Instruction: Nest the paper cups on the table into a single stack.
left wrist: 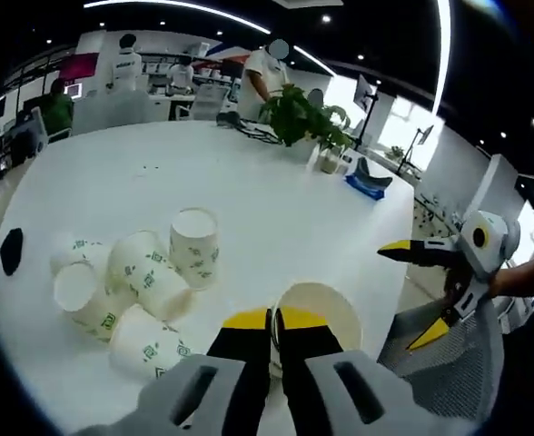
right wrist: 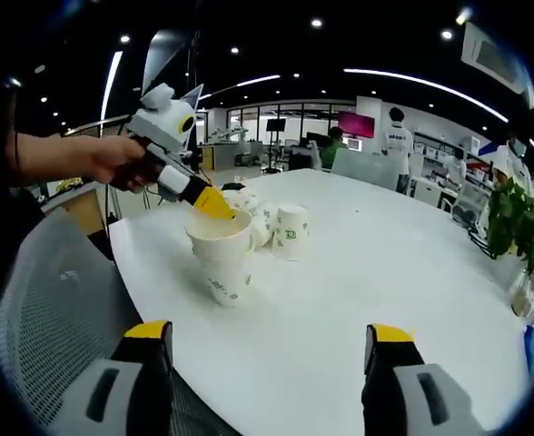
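left gripper (left wrist: 273,320) — jaws clamped on stacked cup (right wrist: 222,259) rim | right gripper (right wrist: 271,341) — jaws apart, holding nothing | loose cups (left wrist: 135,291) on table (left wrist: 276,209)

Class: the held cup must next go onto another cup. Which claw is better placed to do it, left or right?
Left, probably. The left claw is shut on the cup's rim, with the loose cups close beside it. The right claw is open and empty.

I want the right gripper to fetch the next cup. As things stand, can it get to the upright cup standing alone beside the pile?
Probably yes. The right gripper is open and empty, and bare table lies between it and the upright cup. The left gripper, shut on the stack's rim, sits beside that path, so approach from the right.
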Demonstrator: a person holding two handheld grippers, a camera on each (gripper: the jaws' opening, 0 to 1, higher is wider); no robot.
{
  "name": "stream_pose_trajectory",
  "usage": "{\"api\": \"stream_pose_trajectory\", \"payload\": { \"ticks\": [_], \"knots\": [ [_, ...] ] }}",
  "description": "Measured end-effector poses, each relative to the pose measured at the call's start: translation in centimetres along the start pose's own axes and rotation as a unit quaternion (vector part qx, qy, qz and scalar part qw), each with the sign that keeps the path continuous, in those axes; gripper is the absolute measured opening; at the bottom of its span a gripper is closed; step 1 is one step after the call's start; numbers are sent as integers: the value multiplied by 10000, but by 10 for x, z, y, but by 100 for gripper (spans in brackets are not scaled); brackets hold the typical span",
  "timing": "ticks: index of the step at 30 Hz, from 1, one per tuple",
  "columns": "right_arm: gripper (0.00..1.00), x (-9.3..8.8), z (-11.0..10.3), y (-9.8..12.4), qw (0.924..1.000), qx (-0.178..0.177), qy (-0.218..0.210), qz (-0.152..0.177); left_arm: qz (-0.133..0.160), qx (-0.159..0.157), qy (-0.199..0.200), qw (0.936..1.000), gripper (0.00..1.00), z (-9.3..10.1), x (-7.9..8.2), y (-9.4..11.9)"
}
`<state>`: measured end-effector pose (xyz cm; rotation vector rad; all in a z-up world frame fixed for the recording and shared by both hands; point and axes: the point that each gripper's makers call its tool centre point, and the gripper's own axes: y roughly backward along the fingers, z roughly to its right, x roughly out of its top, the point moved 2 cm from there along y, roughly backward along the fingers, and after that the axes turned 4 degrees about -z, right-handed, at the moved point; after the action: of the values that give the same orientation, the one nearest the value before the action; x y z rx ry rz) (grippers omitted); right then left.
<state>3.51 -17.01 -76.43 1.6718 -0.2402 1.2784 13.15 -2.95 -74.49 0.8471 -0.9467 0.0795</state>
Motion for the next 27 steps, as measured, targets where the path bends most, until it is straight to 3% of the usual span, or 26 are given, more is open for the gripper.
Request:
{"api": "stream_pose_trajectory", "payload": {
  "ticks": [5,21,27],
  "knots": [
    [87,0,0,0,10000,-2,-6,-19,-133,69,-137,9998,0,0,-8,-4],
    [86,-4,2,-1,10000,-19,-21,-53,-19,260,-665,9974,0,-3,-1,2],
    [86,-4,2,-1,10000,-14,-16,-72,-25,380,-796,9961,7,-10,-1,2]
  ]
}}
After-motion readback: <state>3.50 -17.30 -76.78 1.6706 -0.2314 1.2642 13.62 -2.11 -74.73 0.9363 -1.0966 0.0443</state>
